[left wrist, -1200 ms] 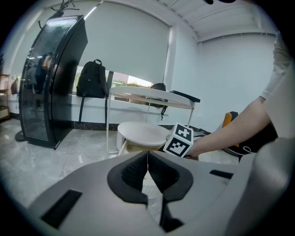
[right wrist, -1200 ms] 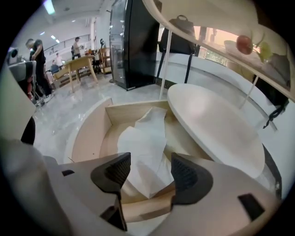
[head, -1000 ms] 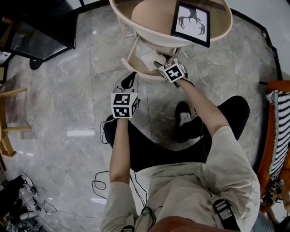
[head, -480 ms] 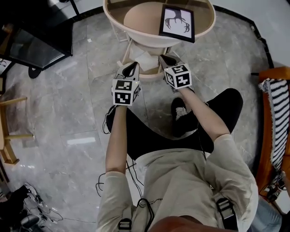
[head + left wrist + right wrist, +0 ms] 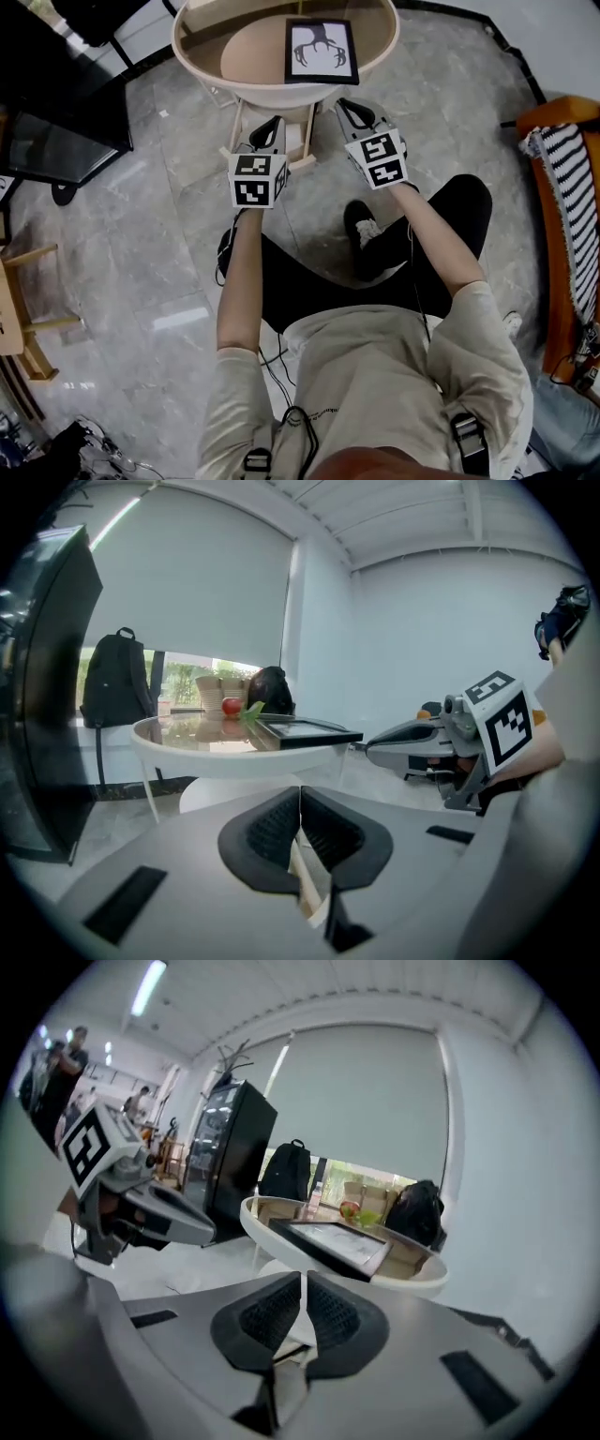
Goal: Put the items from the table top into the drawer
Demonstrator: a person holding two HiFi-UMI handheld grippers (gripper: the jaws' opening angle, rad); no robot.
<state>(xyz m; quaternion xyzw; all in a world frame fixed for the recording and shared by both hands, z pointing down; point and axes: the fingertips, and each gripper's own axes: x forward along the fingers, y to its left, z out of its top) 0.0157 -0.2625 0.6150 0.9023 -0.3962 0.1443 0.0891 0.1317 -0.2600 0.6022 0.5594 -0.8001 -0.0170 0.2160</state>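
On round cream glass-topped bench (image 5: 216, 82) lay black-framed antler picture (image 5: 321, 52); near its rim, left tool (image 5: 273, 127) and right tool (image 5: 344, 106) were closed, empty.

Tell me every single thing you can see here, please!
table: one, cream rim and glass top, in front of the person
picture frame: one, black with a white drawing, flat on the table
red fruit: one, red with a green leaf beside it, on the table's far side
drawer: one, light wood, sticking out under the table
backpacks: two, black, behind the table near the window
cabinet: one, black, left of the table
striped cloth: one, black and white, on the orange seat at the right
left claw: one, grey with black pads, shut and empty, near the table
right claw: one, the same colours, shut and empty, beside it
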